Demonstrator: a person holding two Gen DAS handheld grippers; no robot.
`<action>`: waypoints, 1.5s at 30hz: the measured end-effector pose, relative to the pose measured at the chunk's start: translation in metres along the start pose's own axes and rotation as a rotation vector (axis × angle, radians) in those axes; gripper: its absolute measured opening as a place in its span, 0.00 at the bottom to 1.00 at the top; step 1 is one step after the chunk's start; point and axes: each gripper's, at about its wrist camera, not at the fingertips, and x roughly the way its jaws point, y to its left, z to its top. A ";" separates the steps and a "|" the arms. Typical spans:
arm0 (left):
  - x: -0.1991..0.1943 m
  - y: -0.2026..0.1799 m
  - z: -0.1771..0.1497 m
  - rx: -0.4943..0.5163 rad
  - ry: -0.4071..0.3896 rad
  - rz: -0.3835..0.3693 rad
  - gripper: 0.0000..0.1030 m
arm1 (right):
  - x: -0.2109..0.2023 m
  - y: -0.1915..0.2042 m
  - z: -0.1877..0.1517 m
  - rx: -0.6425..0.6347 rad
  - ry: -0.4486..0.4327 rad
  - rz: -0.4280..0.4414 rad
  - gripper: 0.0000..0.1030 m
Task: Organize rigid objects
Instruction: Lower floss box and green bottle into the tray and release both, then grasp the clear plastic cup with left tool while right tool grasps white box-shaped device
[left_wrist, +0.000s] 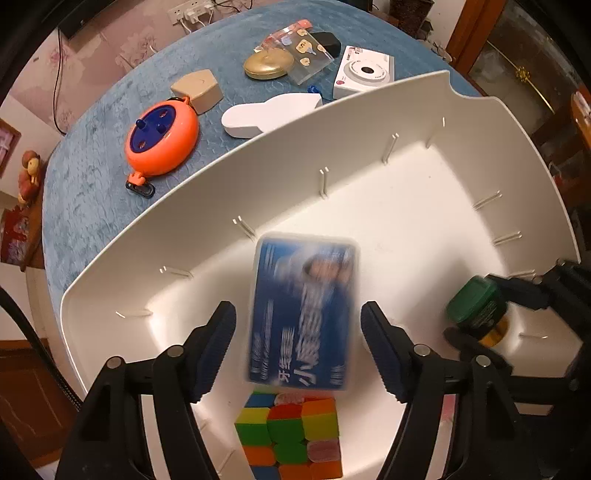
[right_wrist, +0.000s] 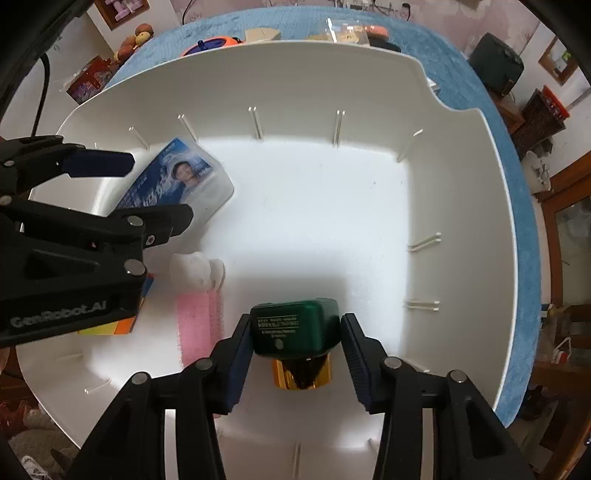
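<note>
A white bin (left_wrist: 369, 110) (right_wrist: 461, 206) stands on the blue table. My left gripper (left_wrist: 298, 345) (right_wrist: 129, 188) is open above it. A clear box with a blue card (left_wrist: 304, 314) (right_wrist: 177, 181) is blurred between its fingers, touching neither pad. A colourful cube (left_wrist: 291, 435) (right_wrist: 110, 325) lies below it. My right gripper (right_wrist: 293, 360) (left_wrist: 480, 314) is open around a green-capped gold bottle (right_wrist: 295, 332) (left_wrist: 476, 306) that stands on the bin floor. A pink and white brush (right_wrist: 199, 302) lies beside the bottle.
Outside the bin on the blue tablecloth (left_wrist: 92, 192) lie an orange round reel (left_wrist: 162, 138), a beige block (left_wrist: 197, 90), a white flat case (left_wrist: 269, 112), a gold oval case (left_wrist: 267, 62), a clear packet (left_wrist: 306, 51) and a white camera (left_wrist: 364, 72).
</note>
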 end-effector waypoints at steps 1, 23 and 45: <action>-0.001 0.000 0.000 -0.006 -0.003 0.000 0.80 | -0.003 0.000 0.000 -0.002 -0.012 -0.004 0.59; -0.069 0.017 0.003 -0.065 -0.111 -0.077 0.81 | -0.070 0.008 0.017 -0.015 -0.169 0.033 0.65; -0.132 0.055 0.038 -0.155 -0.285 -0.038 0.81 | -0.127 -0.032 0.067 0.042 -0.313 0.084 0.65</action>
